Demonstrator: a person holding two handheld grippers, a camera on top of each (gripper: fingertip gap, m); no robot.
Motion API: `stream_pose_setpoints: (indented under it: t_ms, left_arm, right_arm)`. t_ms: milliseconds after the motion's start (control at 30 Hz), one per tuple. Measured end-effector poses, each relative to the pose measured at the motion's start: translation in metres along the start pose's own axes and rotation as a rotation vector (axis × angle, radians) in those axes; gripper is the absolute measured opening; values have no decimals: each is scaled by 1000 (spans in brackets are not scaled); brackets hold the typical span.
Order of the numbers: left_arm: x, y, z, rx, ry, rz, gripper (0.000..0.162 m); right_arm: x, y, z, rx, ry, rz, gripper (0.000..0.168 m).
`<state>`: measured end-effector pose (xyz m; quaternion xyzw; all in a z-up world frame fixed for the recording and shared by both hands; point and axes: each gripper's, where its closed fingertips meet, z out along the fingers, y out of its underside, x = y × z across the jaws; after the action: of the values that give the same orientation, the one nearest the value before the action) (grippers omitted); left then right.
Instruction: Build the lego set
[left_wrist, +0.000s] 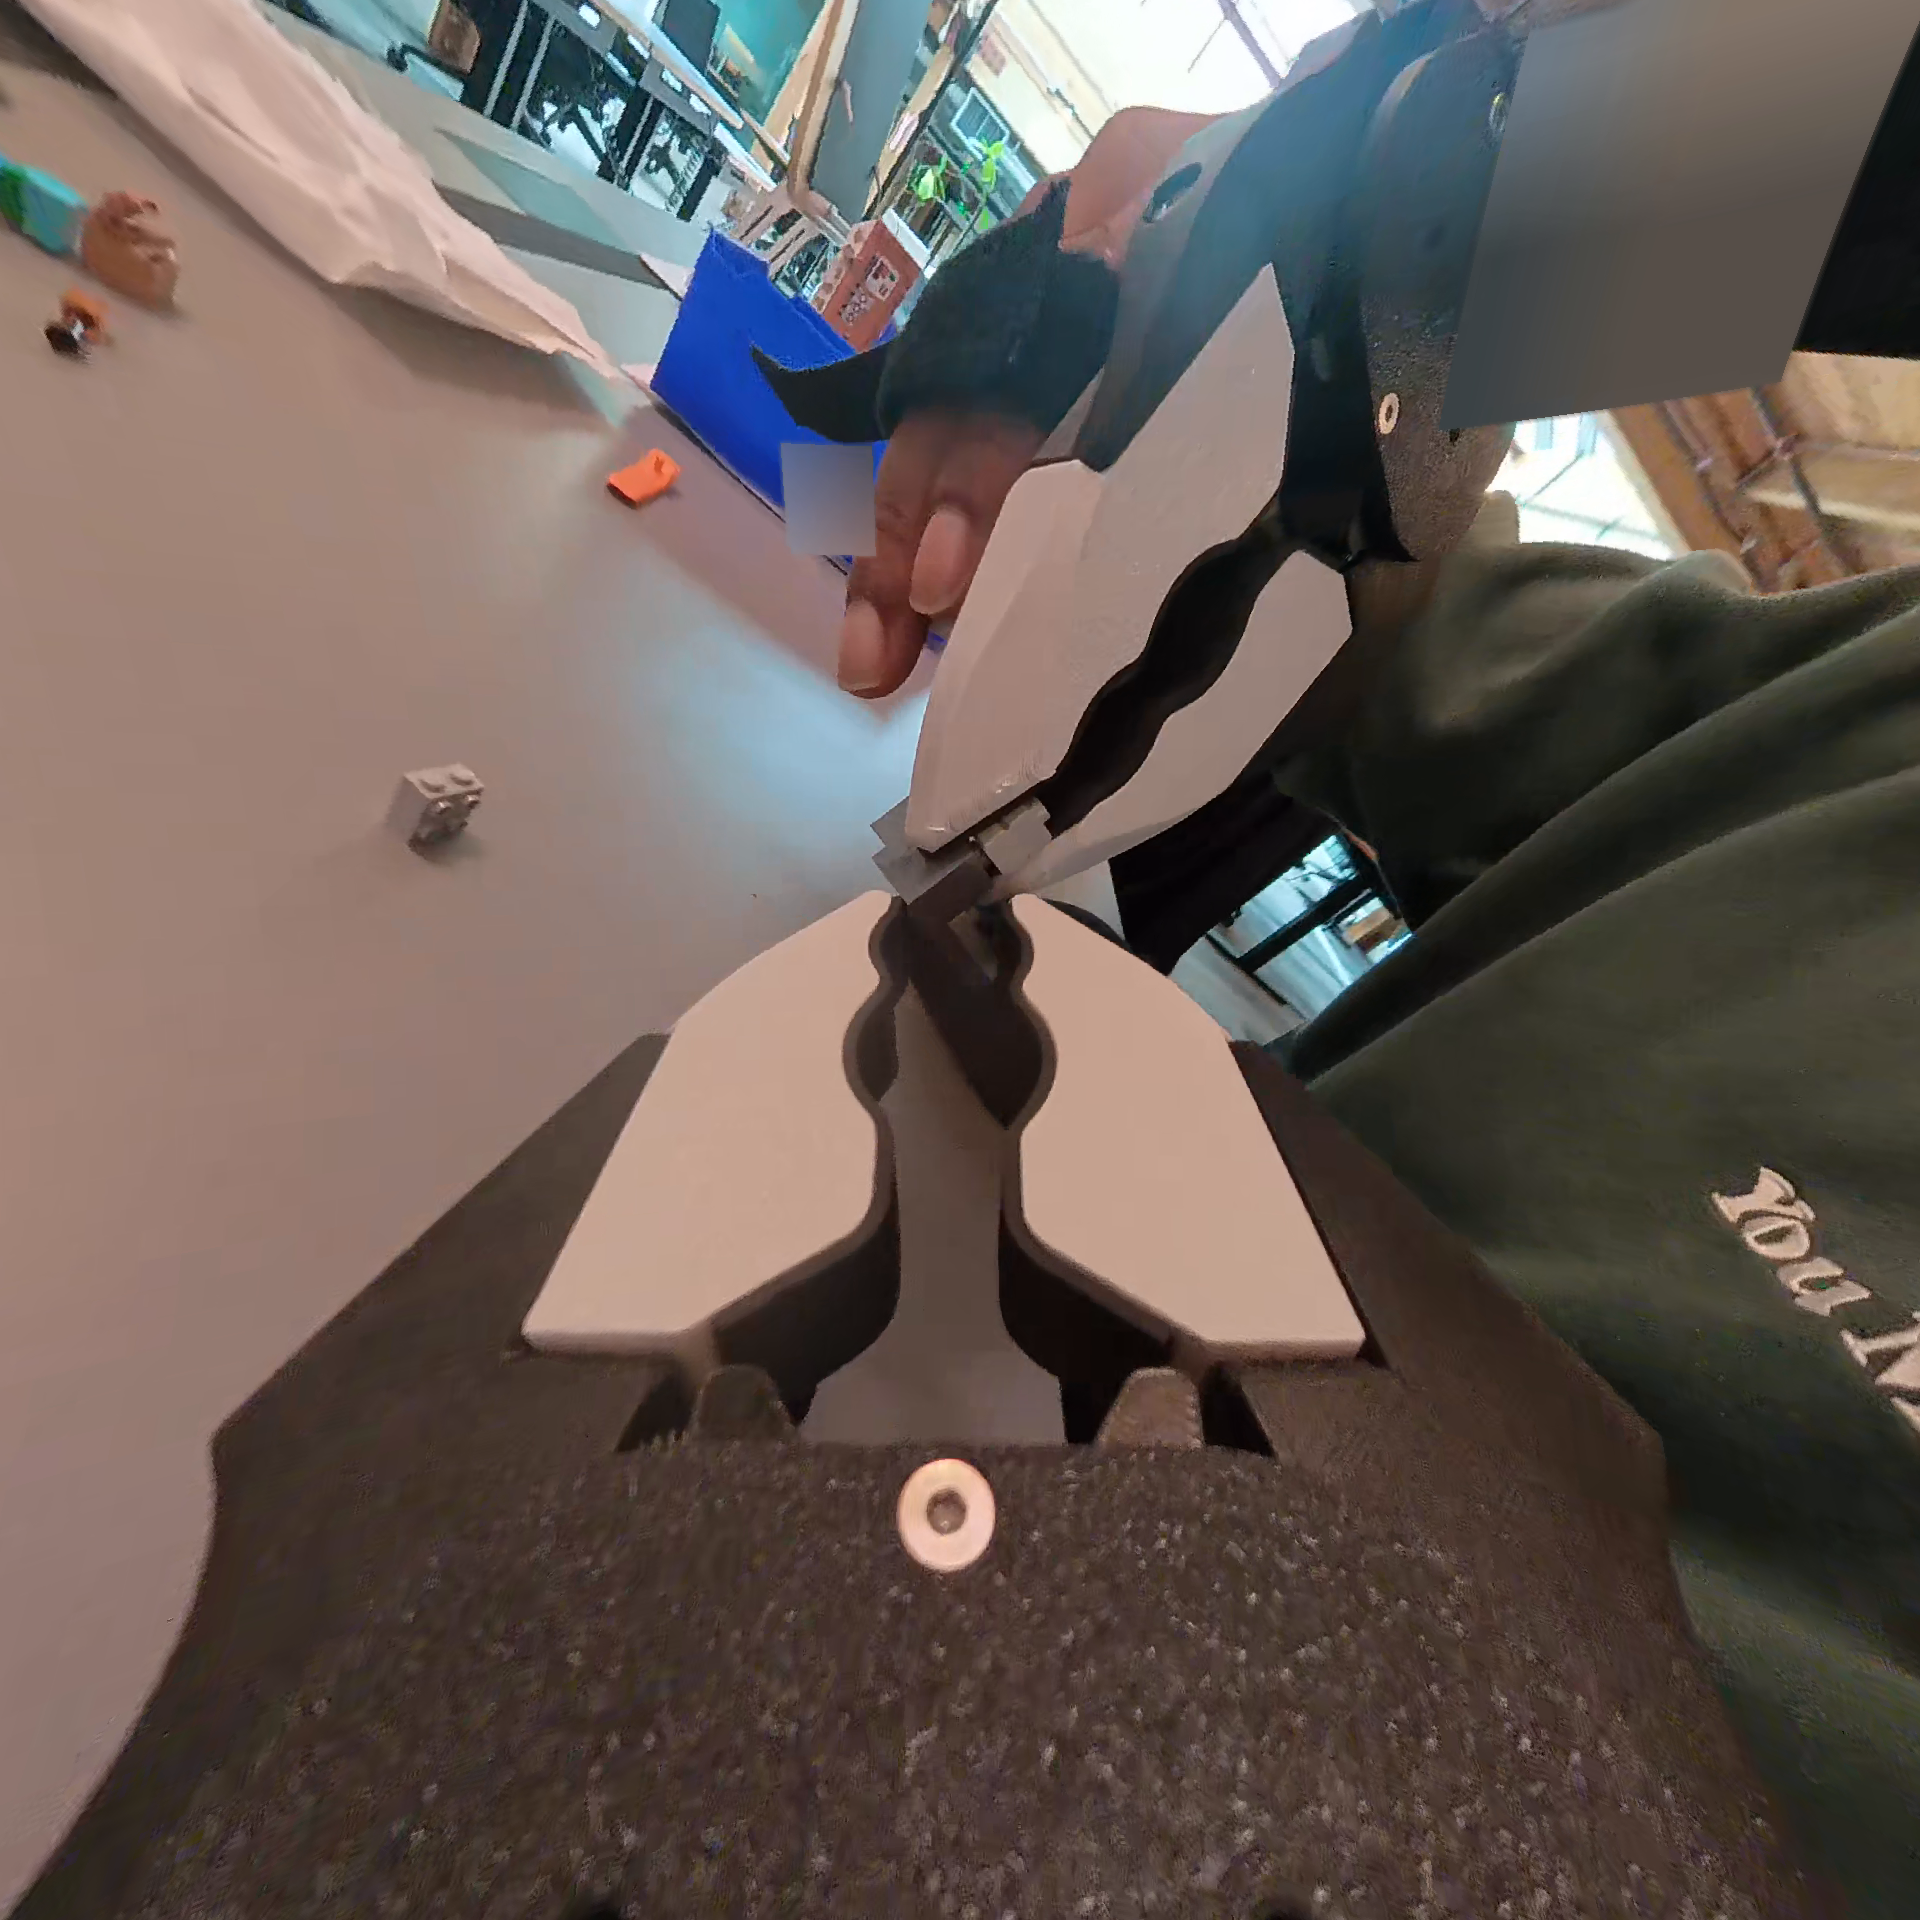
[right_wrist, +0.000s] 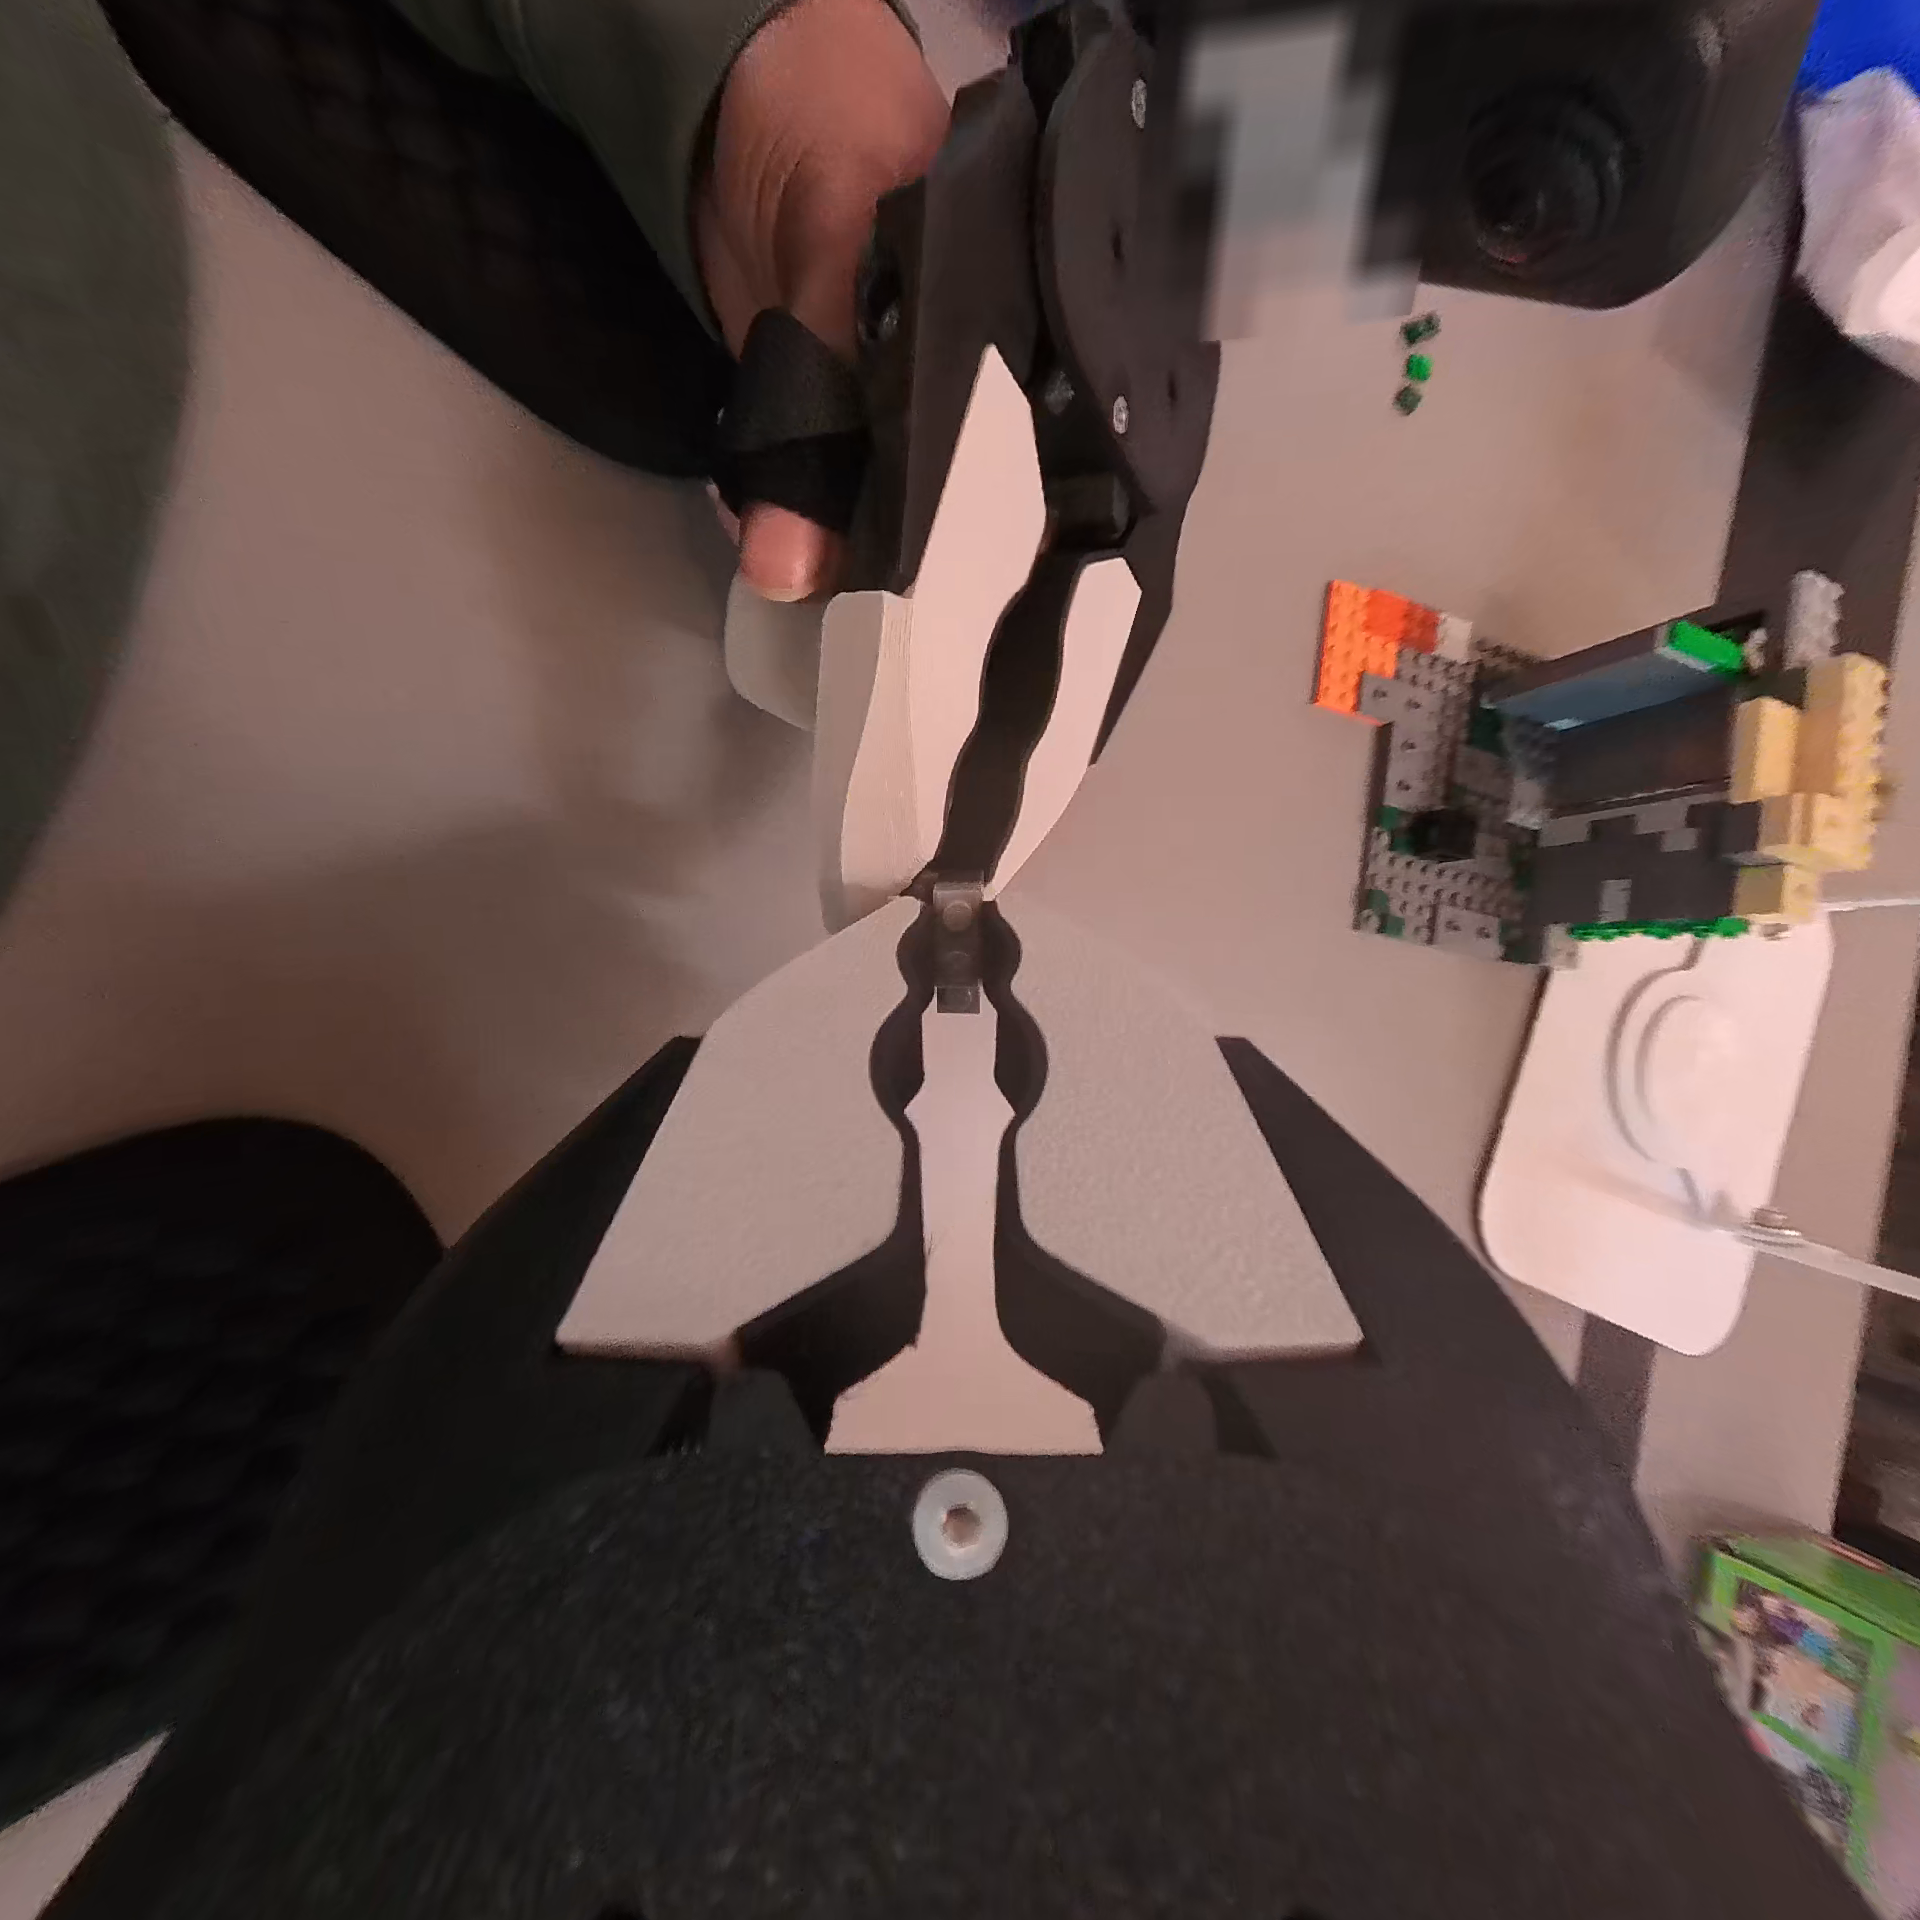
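Left gripper (left_wrist: 951, 914) and right gripper (left_wrist: 997, 847) — tip to tip — pinch 1 grey piece (right_wrist: 957, 956).

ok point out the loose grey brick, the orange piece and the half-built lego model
loose grey brick (left_wrist: 438, 808), left wrist view, studded top face
orange piece (left_wrist: 643, 477), left wrist view, its middle
lego model (right_wrist: 1455, 810), right wrist view, grey base plate

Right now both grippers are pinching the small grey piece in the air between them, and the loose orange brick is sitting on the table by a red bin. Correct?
Almost. The bin beside the orange brick is blue, not red, as the left wrist view shows. The rest holds: the left gripper and right gripper are both shut on the small grey piece above the table.
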<state>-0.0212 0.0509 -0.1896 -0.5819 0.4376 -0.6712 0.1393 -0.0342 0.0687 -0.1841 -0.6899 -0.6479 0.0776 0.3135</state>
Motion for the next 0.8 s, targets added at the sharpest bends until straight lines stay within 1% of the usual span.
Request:
stream_pose_setpoints:
  t_ms: [33, 300, 400, 500, 800]
  left_arm:
    - [-1, 0, 1, 3, 5, -23, 15]
    - [-2, -3, 5, 36, 54, -103, 14]
    - [-3, -4, 3, 49, 61, -114, 11]
    - [-5, -7, 1, 64, 56, -112, 8]
    - [-8, -9, -1, 80, 33, -126, 8]
  right_arm:
    - [0, 2, 0, -1, -17, 9, 8]
    - [3, 7, -2, 17, -90, 49, 11]
    - [4, 6, -3, 16, -99, 45, 12]
    - [5, 4, -5, 23, -102, 43, 12]
    - [7, 1, -6, 23, -76, 31, 12]
